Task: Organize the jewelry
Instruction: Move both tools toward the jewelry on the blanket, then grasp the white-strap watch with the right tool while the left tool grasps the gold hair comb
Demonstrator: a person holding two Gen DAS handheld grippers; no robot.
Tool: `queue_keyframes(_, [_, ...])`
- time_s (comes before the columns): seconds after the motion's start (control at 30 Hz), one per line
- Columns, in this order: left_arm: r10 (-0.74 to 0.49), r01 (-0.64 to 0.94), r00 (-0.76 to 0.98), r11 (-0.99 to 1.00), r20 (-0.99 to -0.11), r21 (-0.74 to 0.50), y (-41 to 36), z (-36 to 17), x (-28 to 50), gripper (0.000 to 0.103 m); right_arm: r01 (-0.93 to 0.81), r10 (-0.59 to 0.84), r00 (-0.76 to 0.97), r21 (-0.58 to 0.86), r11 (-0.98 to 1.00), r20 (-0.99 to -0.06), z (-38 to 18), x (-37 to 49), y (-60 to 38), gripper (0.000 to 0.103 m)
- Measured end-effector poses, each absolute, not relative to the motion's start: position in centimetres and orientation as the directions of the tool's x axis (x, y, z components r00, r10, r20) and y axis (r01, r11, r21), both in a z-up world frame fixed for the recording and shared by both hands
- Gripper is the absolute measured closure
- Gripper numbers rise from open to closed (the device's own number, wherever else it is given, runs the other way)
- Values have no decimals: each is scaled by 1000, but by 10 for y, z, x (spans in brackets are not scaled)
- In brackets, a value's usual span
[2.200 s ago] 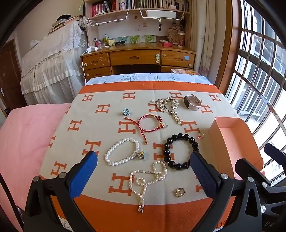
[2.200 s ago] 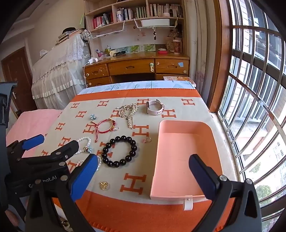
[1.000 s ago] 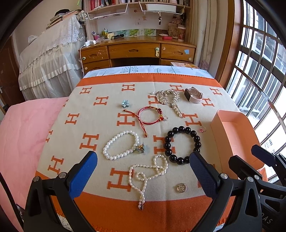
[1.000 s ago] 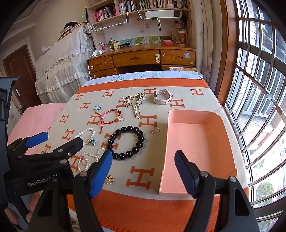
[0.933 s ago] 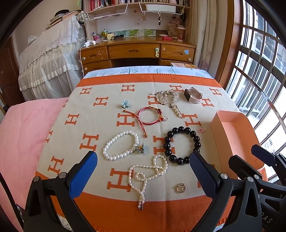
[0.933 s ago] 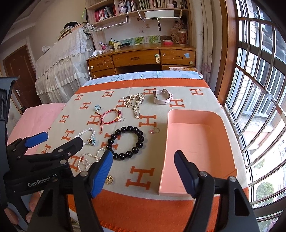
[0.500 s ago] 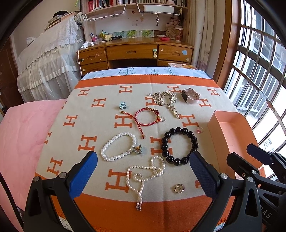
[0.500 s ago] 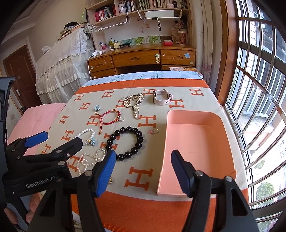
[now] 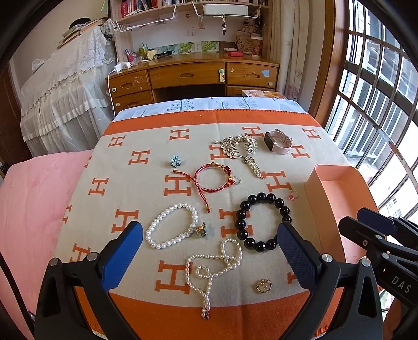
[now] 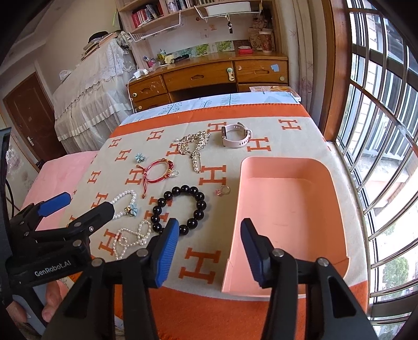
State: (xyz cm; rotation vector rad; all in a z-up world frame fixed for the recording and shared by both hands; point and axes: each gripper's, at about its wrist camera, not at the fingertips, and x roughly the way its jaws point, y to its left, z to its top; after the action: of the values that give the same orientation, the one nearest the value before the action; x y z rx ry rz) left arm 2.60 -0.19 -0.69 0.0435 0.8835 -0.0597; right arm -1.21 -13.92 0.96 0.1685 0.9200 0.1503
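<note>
I narrowed my right gripper (image 10: 209, 247), part-open, empty | left gripper (image 9: 209, 248) stayed wide, empty | likely lining up black bead bracelet (image 10: 180, 206) for pink tray (image 10: 290, 167)

Home bedroom, wooden desk (image 9: 193, 75), bookshelf (image 9: 146, 5), blanket (image 9: 146, 183)

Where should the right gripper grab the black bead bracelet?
Probably from straight above, on the near arc of the black bead bracelet, one finger inside the ring and one outside, pinching across a bead. It lies flat and open on the blanket, with bare cloth inside. The right gripper is open just short of that arc.
</note>
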Motion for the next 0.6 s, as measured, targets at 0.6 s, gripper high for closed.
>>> queue_keyframes(0.6, [-118, 158, 574, 987, -810, -32, -19, 8, 163, 2, -52, 96, 545, 80, 995, -833, 48, 127, -189, 56])
